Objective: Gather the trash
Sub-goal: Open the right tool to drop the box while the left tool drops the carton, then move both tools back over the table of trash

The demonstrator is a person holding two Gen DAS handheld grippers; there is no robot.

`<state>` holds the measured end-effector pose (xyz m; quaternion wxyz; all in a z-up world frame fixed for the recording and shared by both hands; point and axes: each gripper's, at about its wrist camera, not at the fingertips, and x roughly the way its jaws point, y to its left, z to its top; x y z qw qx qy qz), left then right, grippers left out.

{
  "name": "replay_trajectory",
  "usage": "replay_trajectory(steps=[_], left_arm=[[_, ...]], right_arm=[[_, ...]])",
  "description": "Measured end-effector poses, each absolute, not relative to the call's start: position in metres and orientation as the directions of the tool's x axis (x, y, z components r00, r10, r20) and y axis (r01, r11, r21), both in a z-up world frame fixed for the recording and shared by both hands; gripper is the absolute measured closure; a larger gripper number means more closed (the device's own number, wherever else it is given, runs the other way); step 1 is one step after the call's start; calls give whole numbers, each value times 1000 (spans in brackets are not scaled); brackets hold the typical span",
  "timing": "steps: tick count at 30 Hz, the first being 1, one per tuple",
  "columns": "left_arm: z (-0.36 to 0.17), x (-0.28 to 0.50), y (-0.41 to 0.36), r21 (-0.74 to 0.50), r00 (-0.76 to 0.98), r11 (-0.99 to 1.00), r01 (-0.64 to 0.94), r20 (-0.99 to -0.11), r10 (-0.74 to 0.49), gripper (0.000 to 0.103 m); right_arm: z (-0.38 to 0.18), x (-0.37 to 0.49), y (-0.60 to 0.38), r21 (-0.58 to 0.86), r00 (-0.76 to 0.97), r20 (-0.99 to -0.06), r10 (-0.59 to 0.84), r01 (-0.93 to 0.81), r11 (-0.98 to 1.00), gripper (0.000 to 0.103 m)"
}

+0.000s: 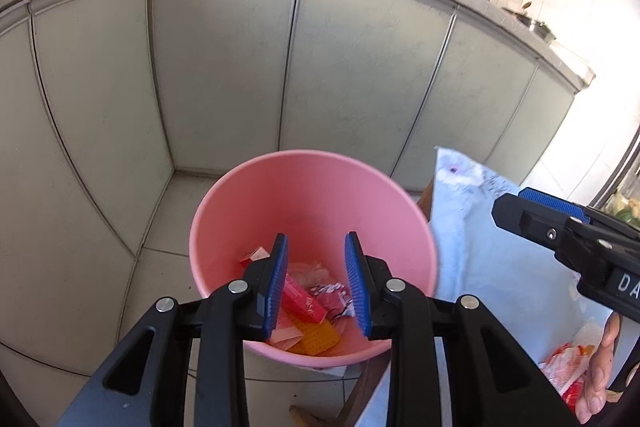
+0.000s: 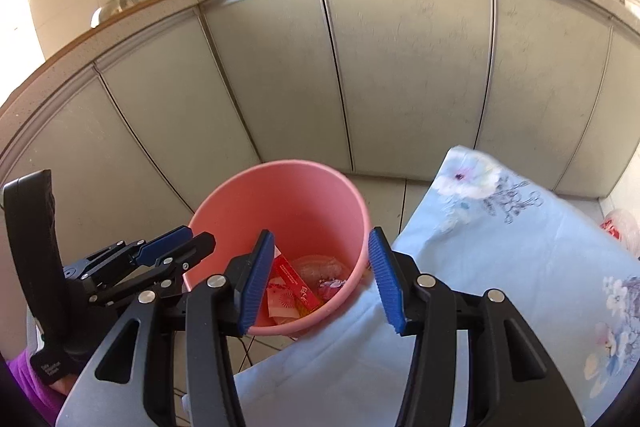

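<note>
The bin (image 1: 312,227) is the landmark: a pink bucket standing on the tiled floor (image 1: 168,227) before the grey cabinets (image 1: 224,67), its mouth open upward. Trash already lies at its bottom: a red box (image 1: 302,299), a foil wrapper (image 1: 330,293), an orange mesh piece (image 1: 316,339) and a small red packet (image 1: 253,254). The red box lies with its long axis slanting from the bin's far left toward its near right.

The left gripper (image 1: 316,281) hangs directly over the bin's mouth, fingers spread apart with nothing between them; the bin's contents show through the gap. The right gripper (image 2: 318,277) sits just right of the bin, over the near right part of its rim where the cloth (image 2: 500,247) meets it. Its fingers are also parted and empty.

To the right of the bin lies the pale blue flowered cloth, and on it, well away from the bin, a red-and-white wrapper (image 1: 564,367) lies crumpled. A second red-and-white wrapper (image 2: 620,227) sits at the cloth's far right edge. Both lie to the right of the bin, so the right gripper looks the nearer tool. The likely next move is a swing rightward, away from the bin, to the closer wrapper.
</note>
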<state>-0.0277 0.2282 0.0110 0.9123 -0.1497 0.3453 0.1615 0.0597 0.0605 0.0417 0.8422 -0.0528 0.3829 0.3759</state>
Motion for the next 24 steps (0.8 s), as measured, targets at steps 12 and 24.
replay_trajectory(steps=[12,24], left_arm=[[42,-30,168,-173,777,953,-249,-623,90,75],[52,-27,78,-163,812,986,-26,-579,-74,75]], right_arm=[[86,20,-27,198,569,-560,603,-614,764,53],[83,-26,-143,171,727,-514,456,-434,885,53]])
